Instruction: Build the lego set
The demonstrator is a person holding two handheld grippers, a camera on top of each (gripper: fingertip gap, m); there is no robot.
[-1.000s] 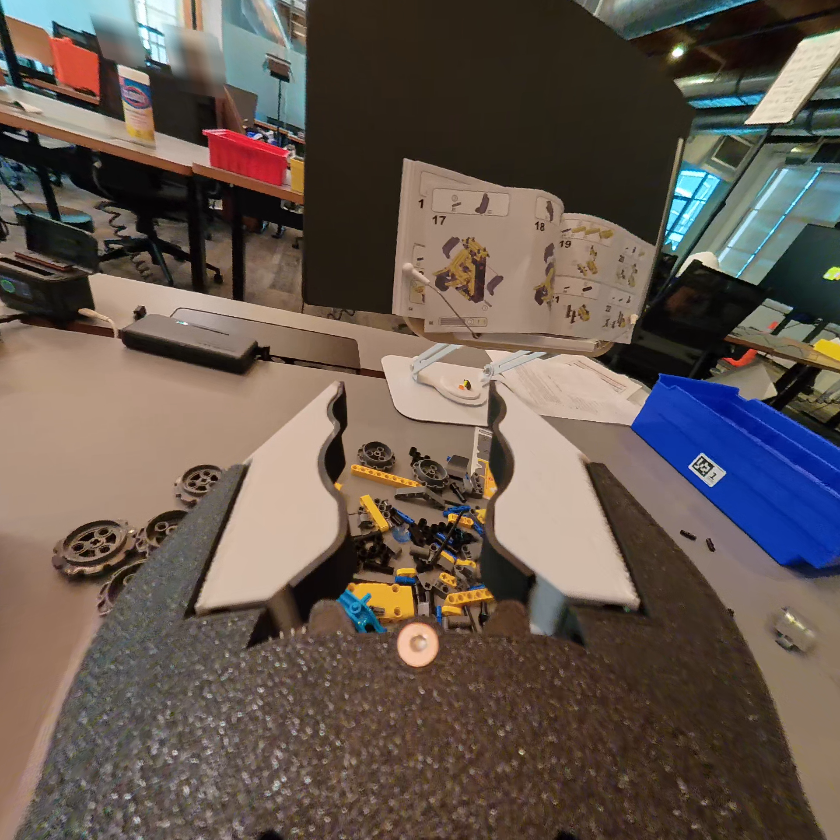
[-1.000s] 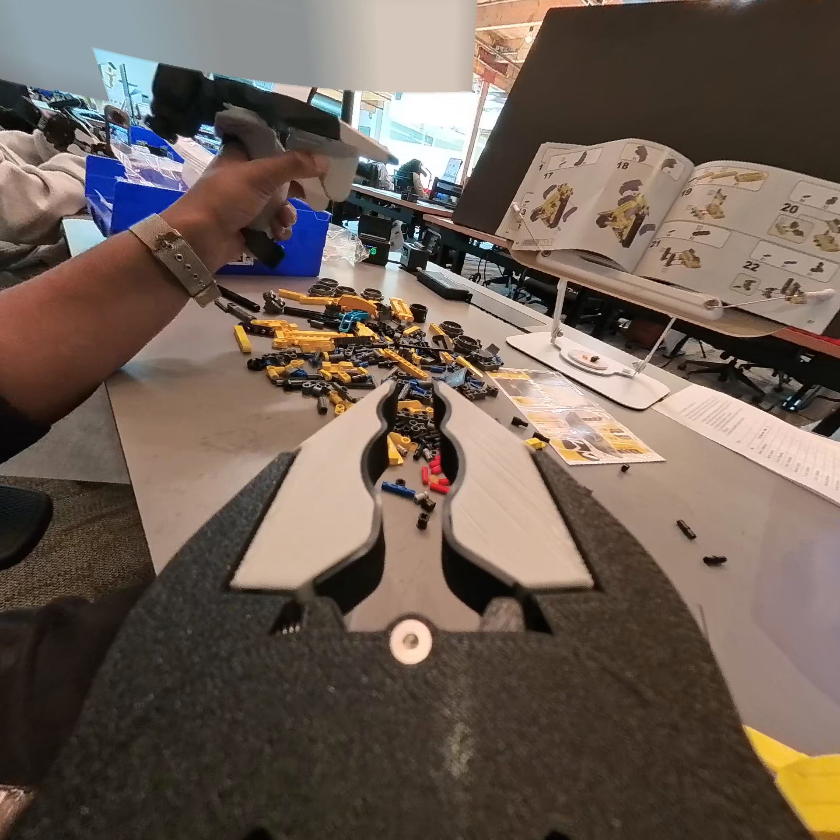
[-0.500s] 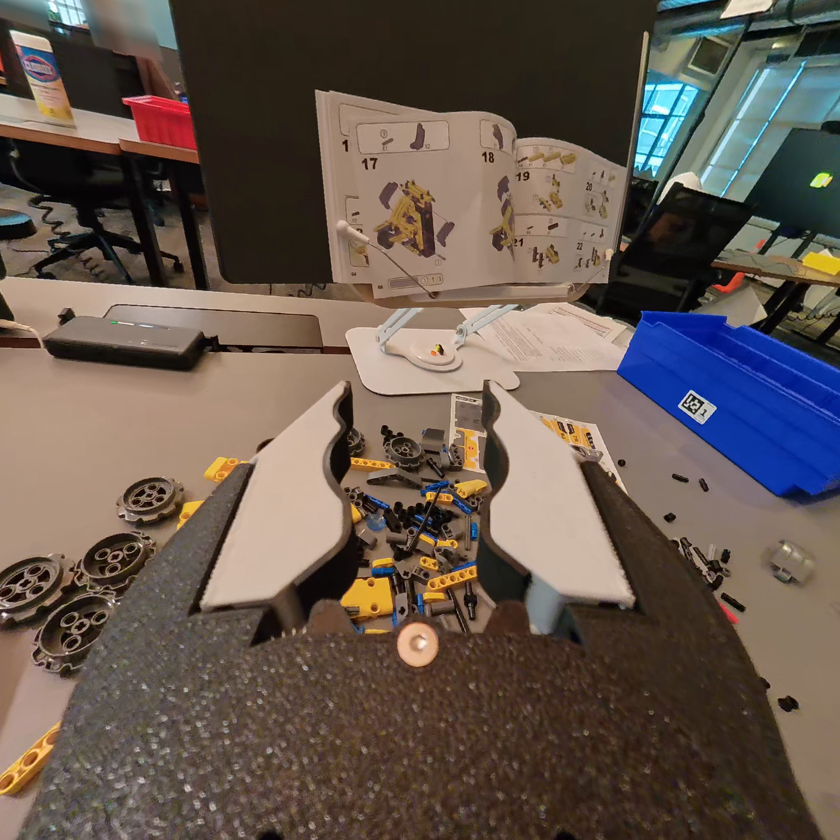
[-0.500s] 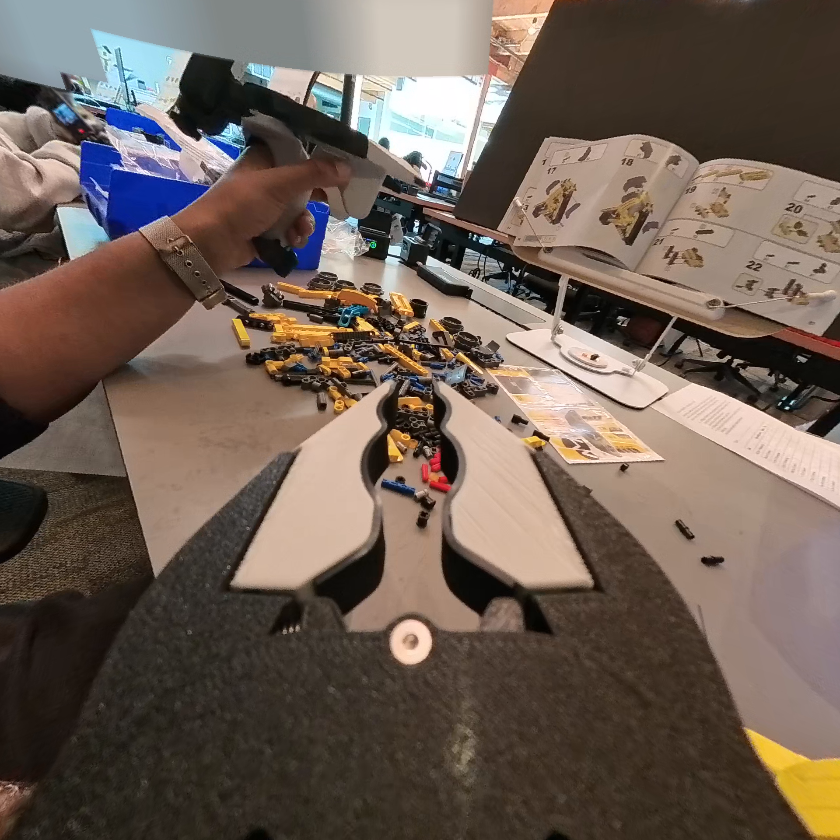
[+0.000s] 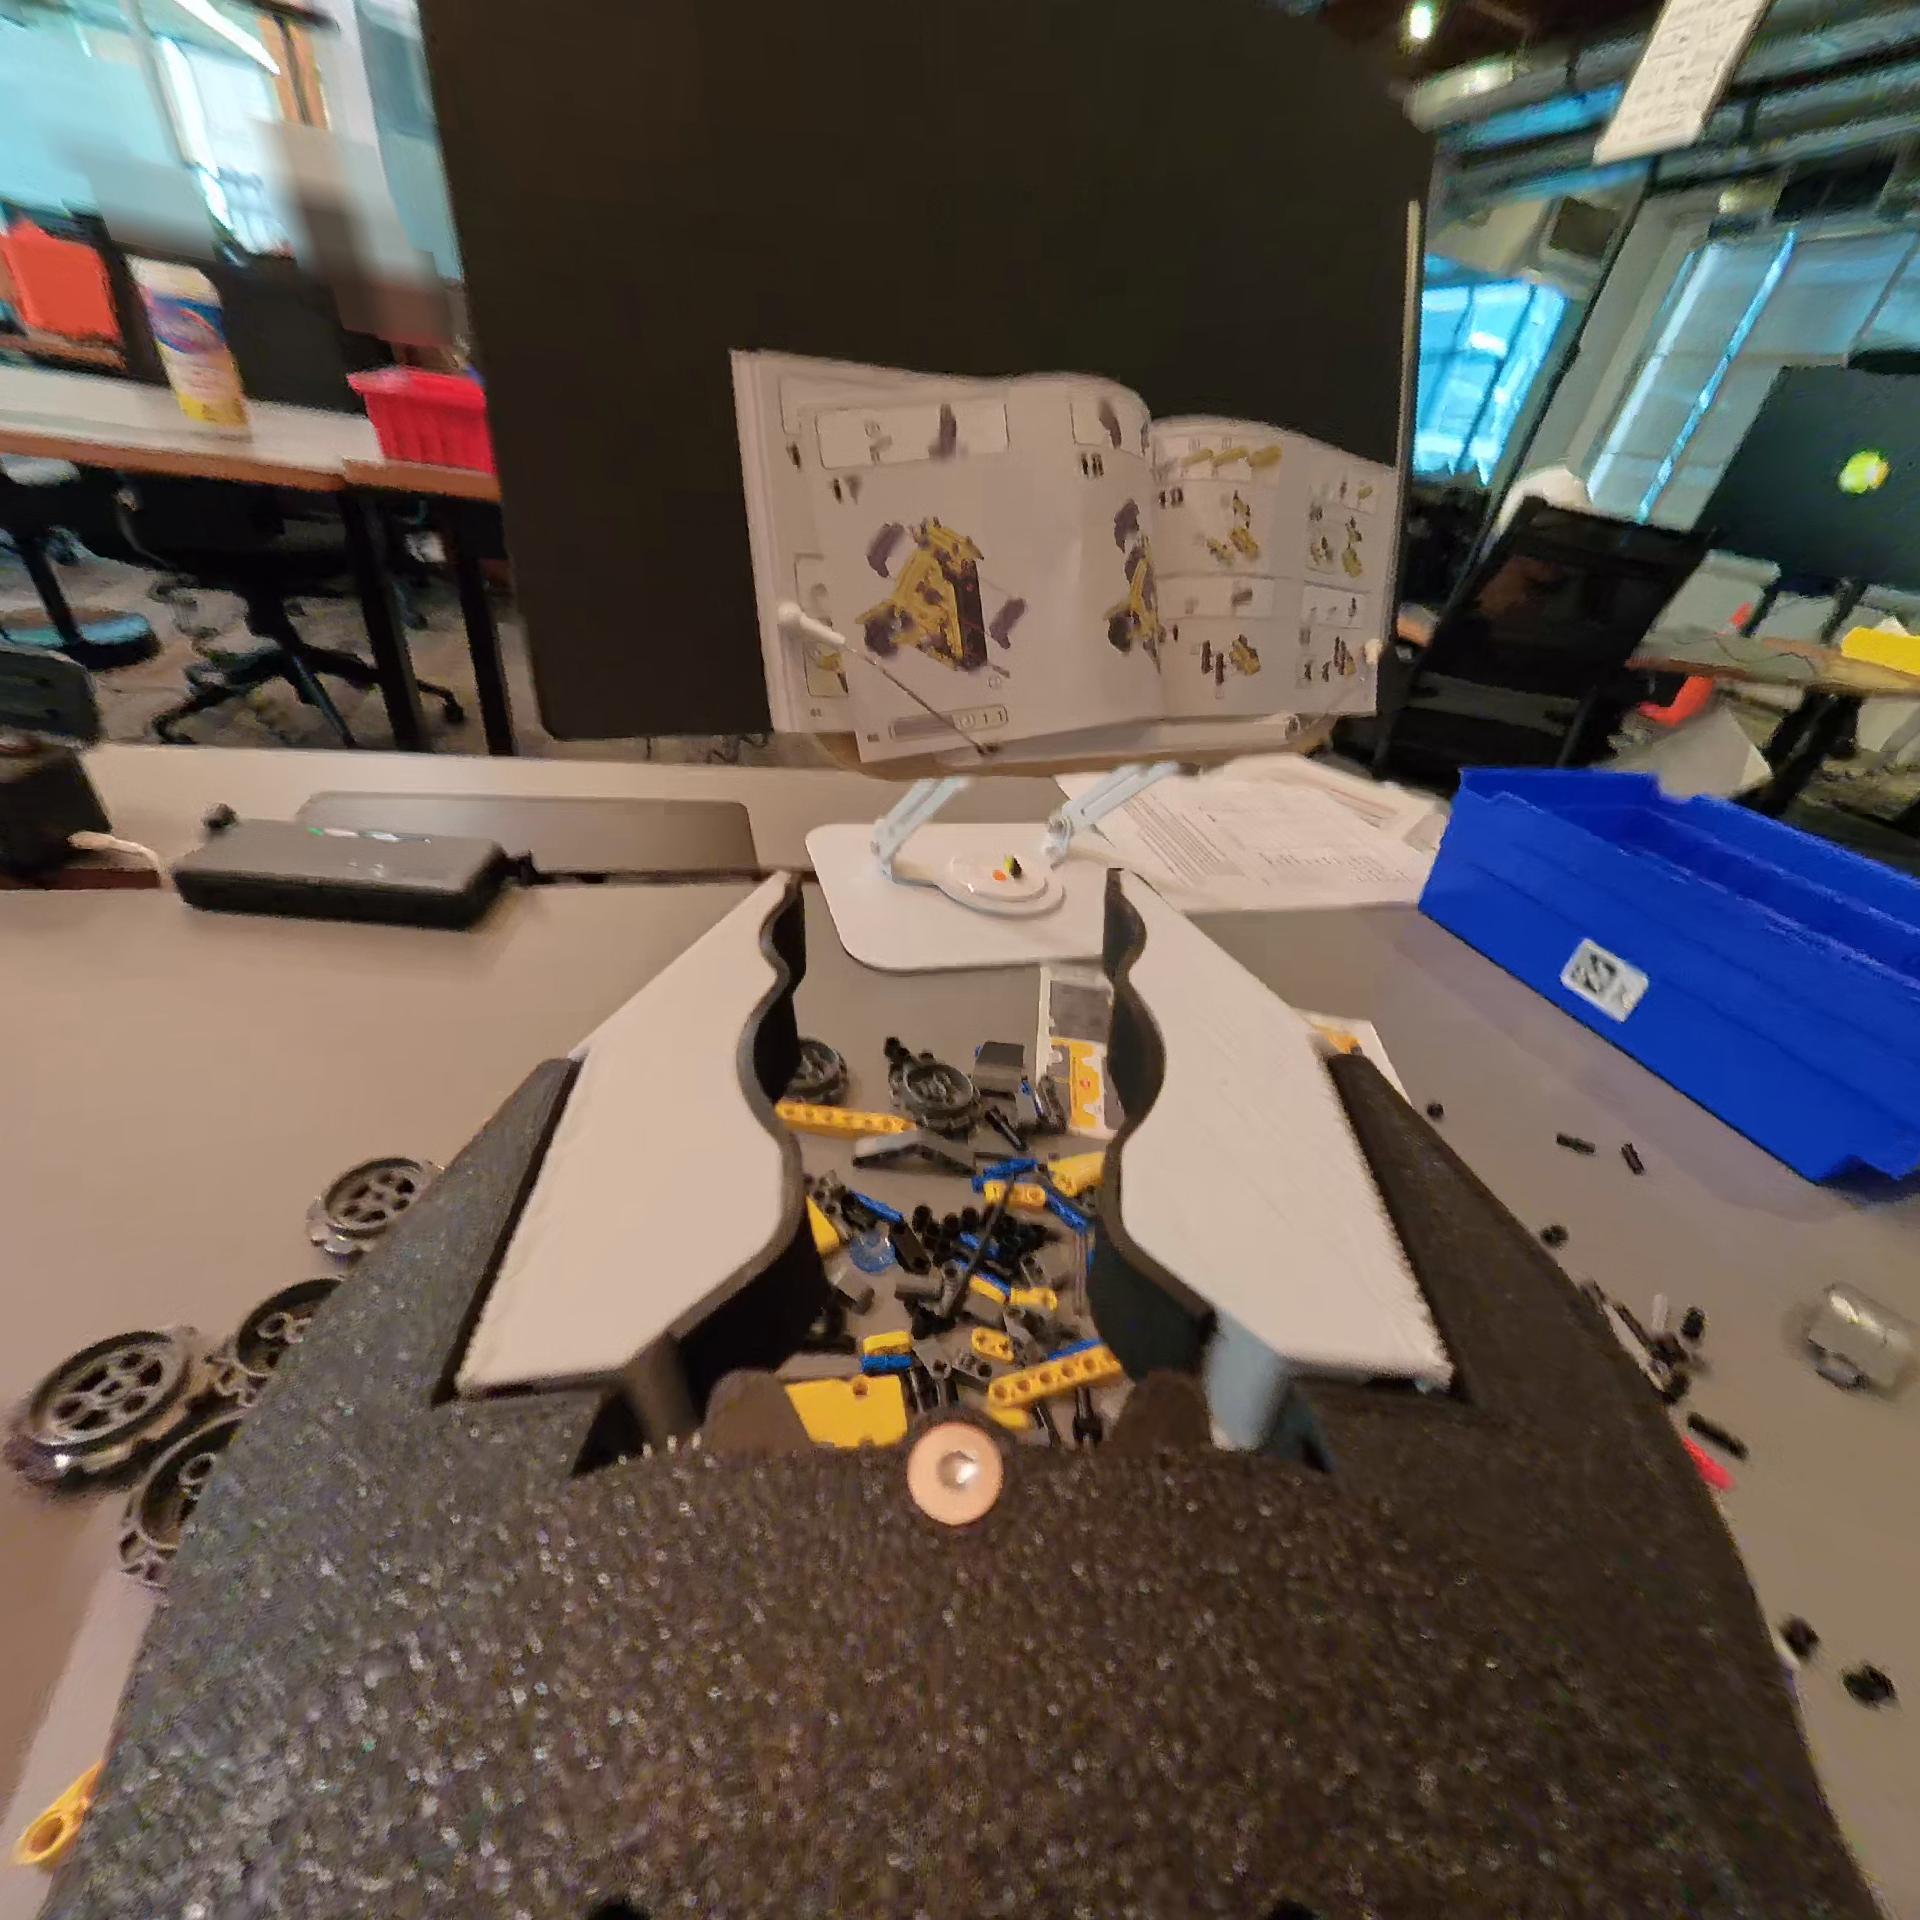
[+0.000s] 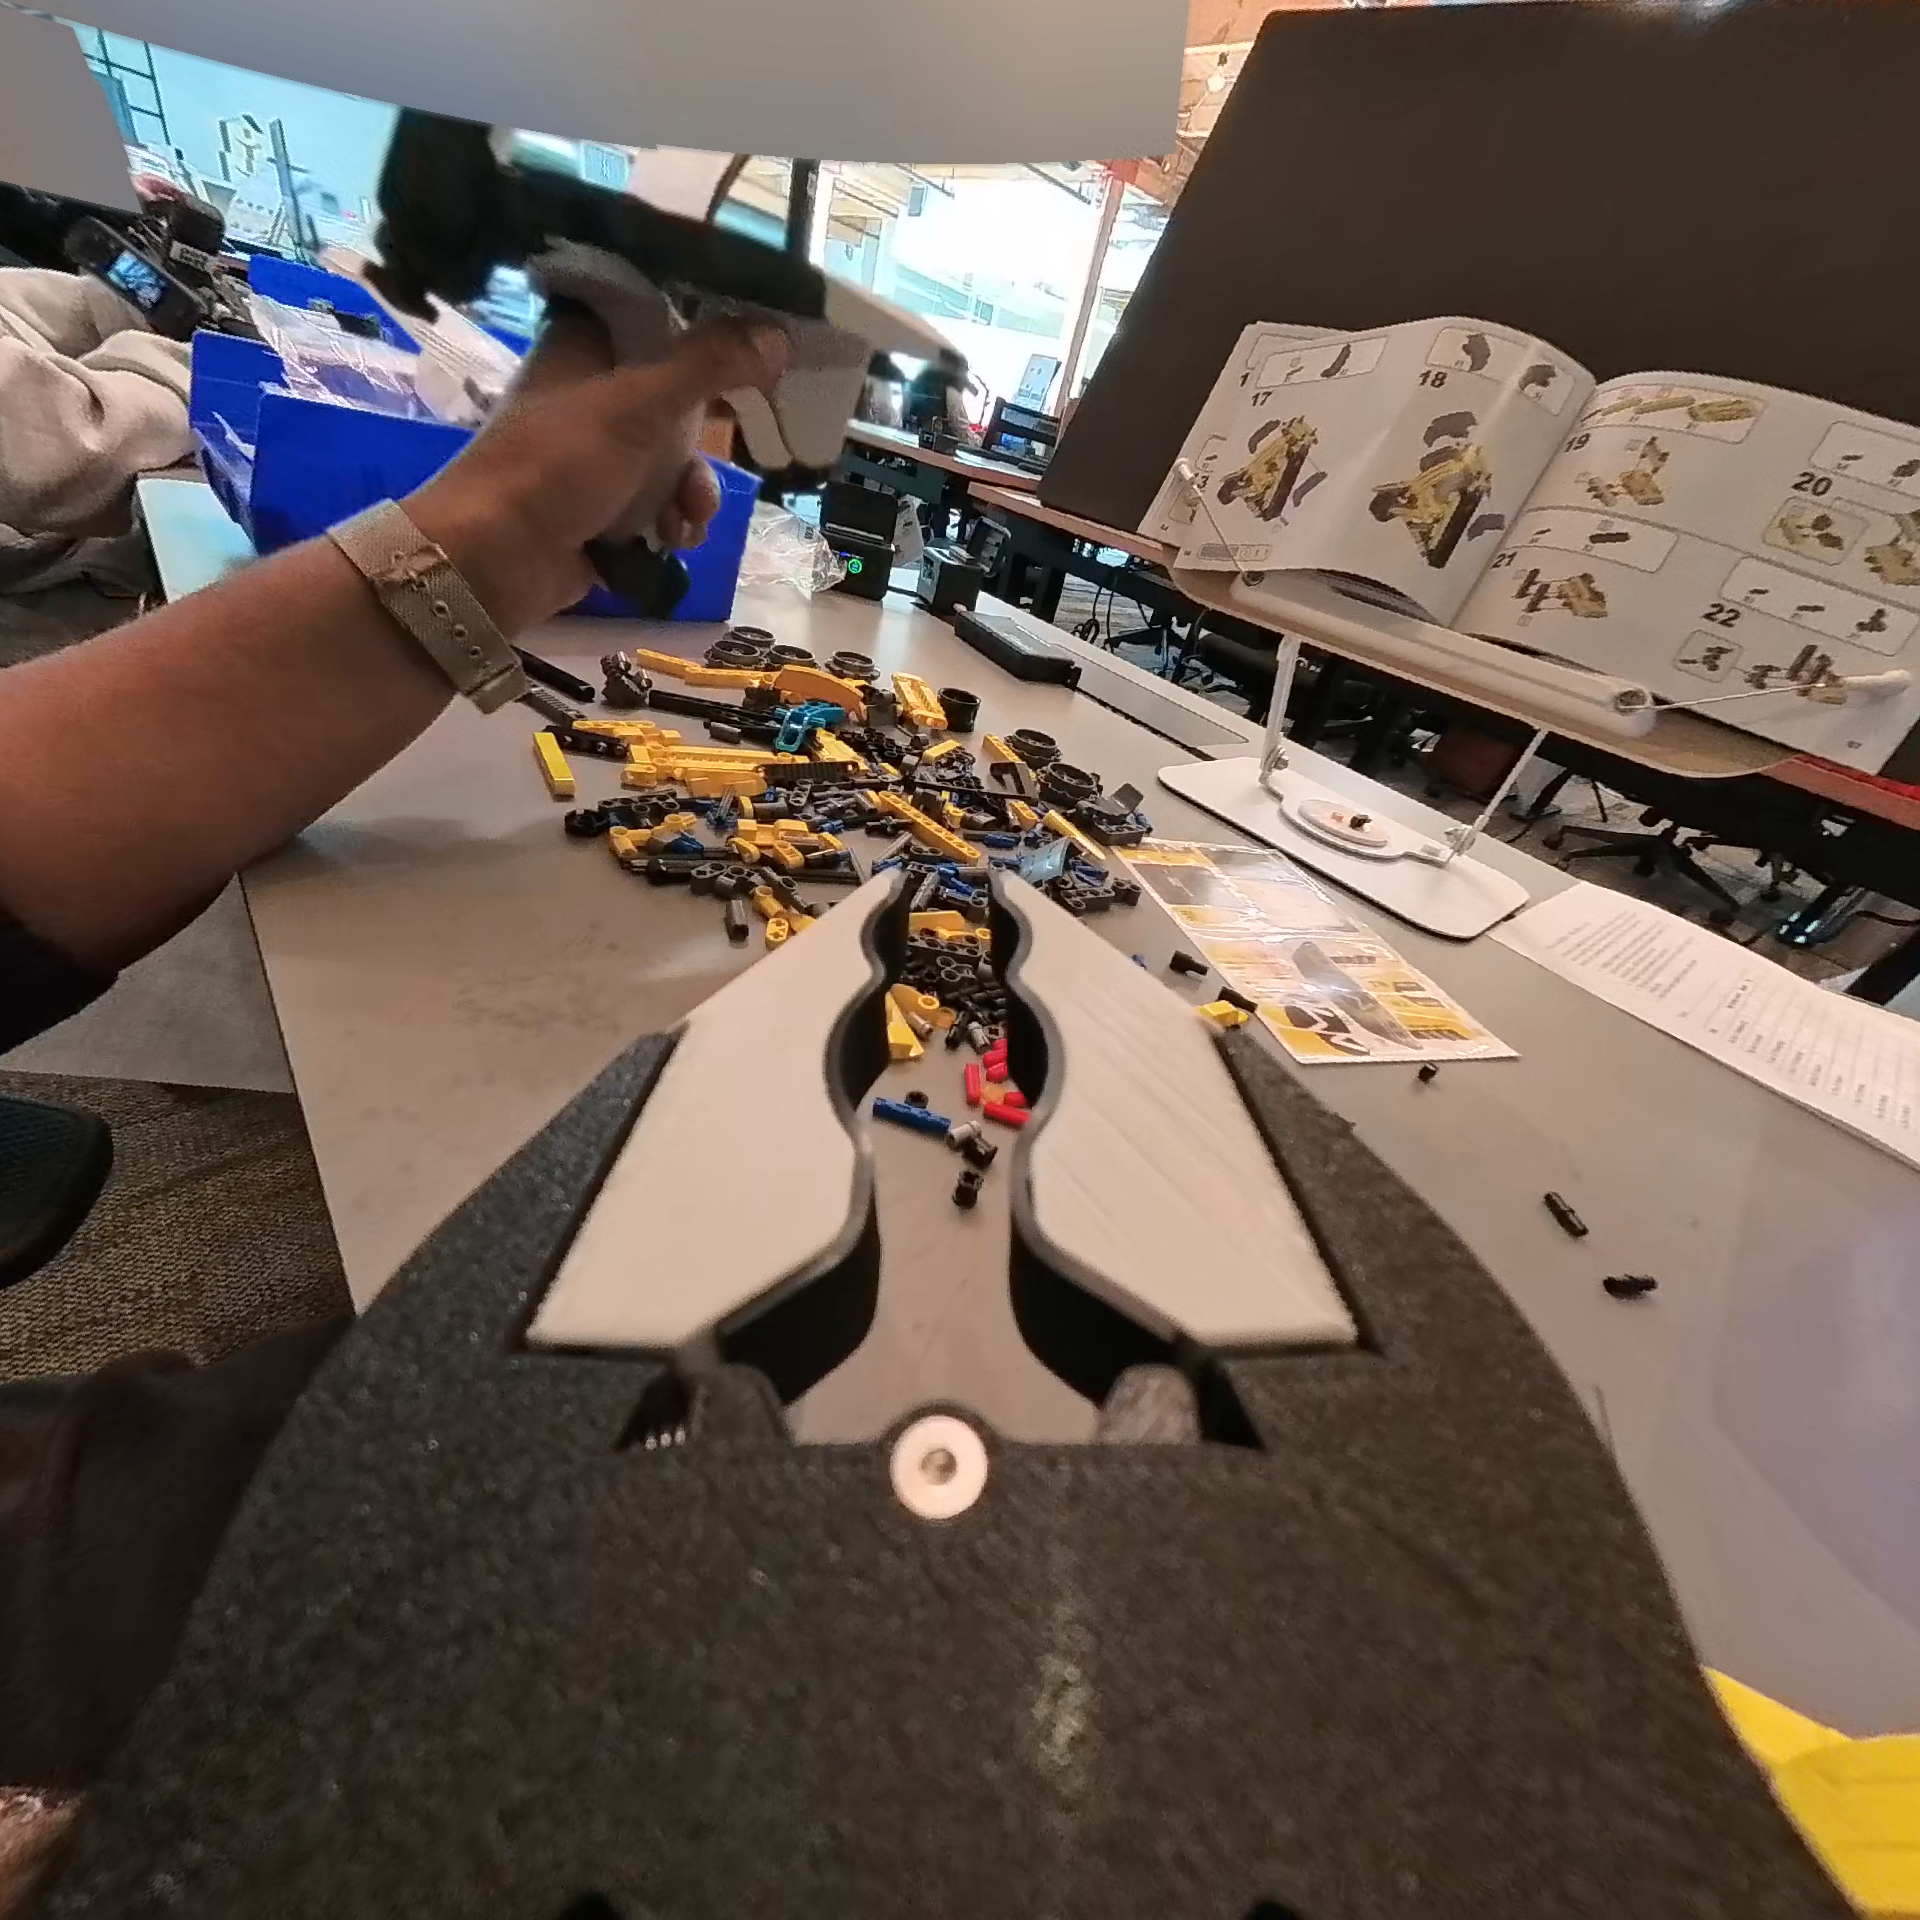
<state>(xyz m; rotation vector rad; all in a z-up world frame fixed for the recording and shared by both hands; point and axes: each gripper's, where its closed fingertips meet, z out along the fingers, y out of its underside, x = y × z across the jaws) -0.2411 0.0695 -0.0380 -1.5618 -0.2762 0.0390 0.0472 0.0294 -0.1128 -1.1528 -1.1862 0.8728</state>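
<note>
- Now my left gripper (image 5: 951,997) has swung back, jaws apart and empty, above the scattered yellow-and-black plastic building pieces (image 5: 956,1236).
- My right gripper (image 6: 943,914) stays put, jaws narrowly apart, empty.

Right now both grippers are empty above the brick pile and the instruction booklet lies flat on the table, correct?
Not quite. The instruction booklet is propped open on a white stand, not flat on the table, as the right wrist view shows. The left gripper and right gripper are empty above the brick pile.
</note>
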